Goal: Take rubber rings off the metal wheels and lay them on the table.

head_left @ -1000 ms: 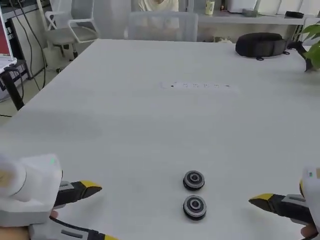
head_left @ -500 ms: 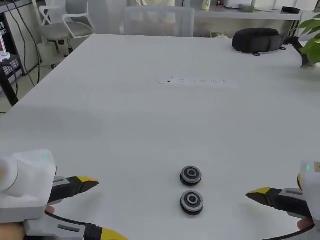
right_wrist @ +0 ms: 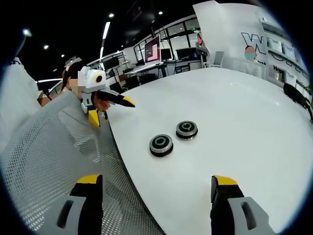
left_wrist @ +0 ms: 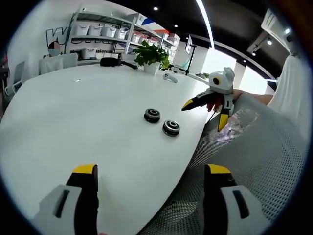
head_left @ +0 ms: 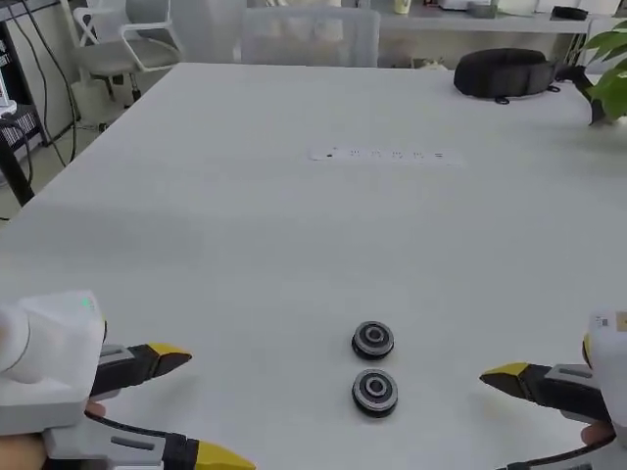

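Two metal wheels with black rubber rings lie flat on the white table (head_left: 294,245), one (head_left: 372,340) just beyond the other (head_left: 375,390). In the left gripper view they are the farther wheel (left_wrist: 152,115) and the nearer wheel (left_wrist: 171,128); in the right gripper view, the farther (right_wrist: 186,129) and the nearer (right_wrist: 161,145). My left gripper (head_left: 196,406) hovers at the front left, open and empty, well apart from the wheels. My right gripper (head_left: 514,416) hovers at the front right, also open and empty. Each points toward the wheels from its side, left gripper (left_wrist: 151,171) and right gripper (right_wrist: 157,180).
A black pouch (head_left: 505,73) and a green plant (head_left: 609,59) sit at the table's far right. A row of sockets (head_left: 384,155) is set into the tabletop's middle. Chairs (head_left: 309,37) stand behind the table. A white mesh chair back (right_wrist: 58,142) is by the near edge.
The head camera has tipped down a little, so the whole picture has shifted. Wheels and both grippers keep about the same places.
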`<action>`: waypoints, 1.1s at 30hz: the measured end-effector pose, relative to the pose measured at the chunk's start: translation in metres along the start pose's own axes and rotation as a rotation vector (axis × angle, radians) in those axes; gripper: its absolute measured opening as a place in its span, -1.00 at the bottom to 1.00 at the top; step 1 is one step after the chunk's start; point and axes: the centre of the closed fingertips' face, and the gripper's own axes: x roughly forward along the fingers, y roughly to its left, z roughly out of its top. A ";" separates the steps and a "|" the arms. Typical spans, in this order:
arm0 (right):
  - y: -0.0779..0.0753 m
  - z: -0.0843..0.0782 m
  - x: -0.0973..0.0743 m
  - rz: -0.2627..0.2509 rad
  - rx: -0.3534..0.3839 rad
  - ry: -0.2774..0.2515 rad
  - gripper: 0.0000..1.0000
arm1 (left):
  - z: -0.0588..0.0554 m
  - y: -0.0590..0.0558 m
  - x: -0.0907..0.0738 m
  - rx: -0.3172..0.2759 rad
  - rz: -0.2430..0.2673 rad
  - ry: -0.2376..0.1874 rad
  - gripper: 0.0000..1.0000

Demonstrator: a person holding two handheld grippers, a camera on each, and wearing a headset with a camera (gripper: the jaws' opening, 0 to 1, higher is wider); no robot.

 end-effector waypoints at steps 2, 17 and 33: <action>0.000 0.000 0.000 0.000 0.000 0.001 0.82 | 0.000 0.000 0.000 -0.001 0.000 0.001 0.75; -0.001 -0.004 -0.004 -0.029 -0.104 0.056 0.73 | -0.004 -0.001 0.000 -0.016 -0.010 0.022 0.68; -0.001 0.032 -0.024 -0.031 -0.080 -0.048 0.64 | 0.001 -0.025 -0.003 0.115 -0.107 0.106 0.73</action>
